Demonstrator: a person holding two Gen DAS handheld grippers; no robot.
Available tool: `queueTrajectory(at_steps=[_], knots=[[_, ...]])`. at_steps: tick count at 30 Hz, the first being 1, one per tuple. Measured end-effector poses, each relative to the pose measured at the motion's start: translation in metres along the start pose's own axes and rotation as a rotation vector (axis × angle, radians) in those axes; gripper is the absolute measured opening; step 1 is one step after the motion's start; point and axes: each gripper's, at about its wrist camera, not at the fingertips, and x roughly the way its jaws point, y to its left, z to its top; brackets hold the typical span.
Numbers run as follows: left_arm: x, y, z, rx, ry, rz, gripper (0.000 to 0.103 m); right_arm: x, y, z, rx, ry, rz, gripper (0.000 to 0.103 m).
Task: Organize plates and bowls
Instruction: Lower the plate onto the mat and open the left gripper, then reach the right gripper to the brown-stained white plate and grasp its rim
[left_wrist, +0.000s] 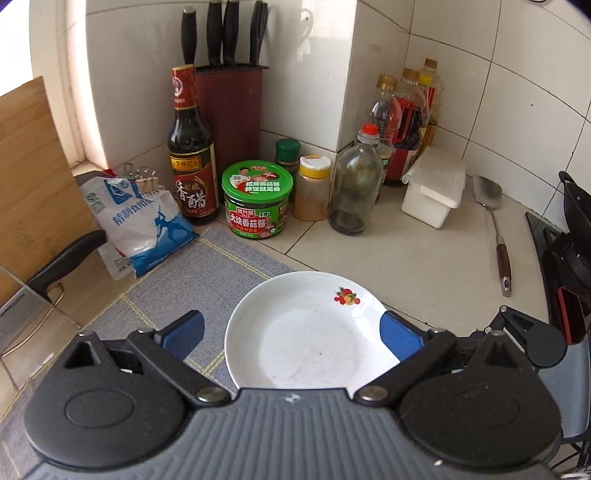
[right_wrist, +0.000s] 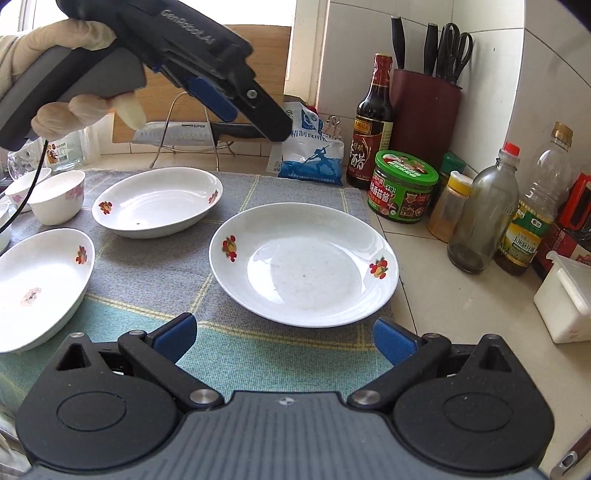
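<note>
A white plate with fruit decals (right_wrist: 303, 264) lies at the right edge of the grey-blue mat (right_wrist: 155, 266); it also shows in the left wrist view (left_wrist: 306, 332). My right gripper (right_wrist: 284, 338) is open and empty just in front of it. My left gripper (left_wrist: 291, 332) is open above this plate and holds nothing; the right wrist view shows it raised at the upper left (right_wrist: 236, 99). Two more decal plates (right_wrist: 157, 201) (right_wrist: 37, 284) and two small white bowls (right_wrist: 55, 201) (right_wrist: 26, 188) sit on the mat's left side.
Behind the mat stand a salt bag (right_wrist: 310, 155), a vinegar bottle (right_wrist: 373, 125), a green-lidded sauce jar (right_wrist: 402, 186), a spice jar (right_wrist: 448, 206), a glass bottle (right_wrist: 480, 218), an oil bottle (right_wrist: 532, 221) and a knife block (right_wrist: 424, 110). A white box (left_wrist: 436, 188), a spatula (left_wrist: 495, 221) and a wok (left_wrist: 576, 221) are to the right.
</note>
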Motion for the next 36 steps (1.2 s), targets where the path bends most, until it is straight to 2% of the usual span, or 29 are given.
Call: queueTrajectory(at_steps=[6,10,18,25,30,36], knots=[[-0.050,-0.029,-0.050,-0.049,-0.083,0.120,0.101,-0.022,0.009,-0.010,-0.046,-0.003,0.038,0.103],[-0.082,-0.052,-0.094,-0.058,-0.123,0.241,0.102,-0.028,0.015,-0.016,-0.081,0.007,0.081,0.103],[-0.123,-0.065,-0.168,-0.242,-0.088,0.354,0.102,-0.031,0.037,-0.019,-0.131,0.013,0.141,0.103],[-0.143,-0.061,-0.223,-0.370,-0.055,0.431,0.102,-0.025,0.063,-0.014,-0.137,0.004,0.184,0.103],[-0.148,-0.055,-0.251,-0.370,-0.024,0.445,0.102,-0.019,0.085,-0.009,-0.130,0.024,0.216,0.103],[-0.139,-0.040,-0.276,-0.335,0.025,0.418,0.102,-0.022,0.109,-0.002,-0.142,0.039,0.196,0.103]])
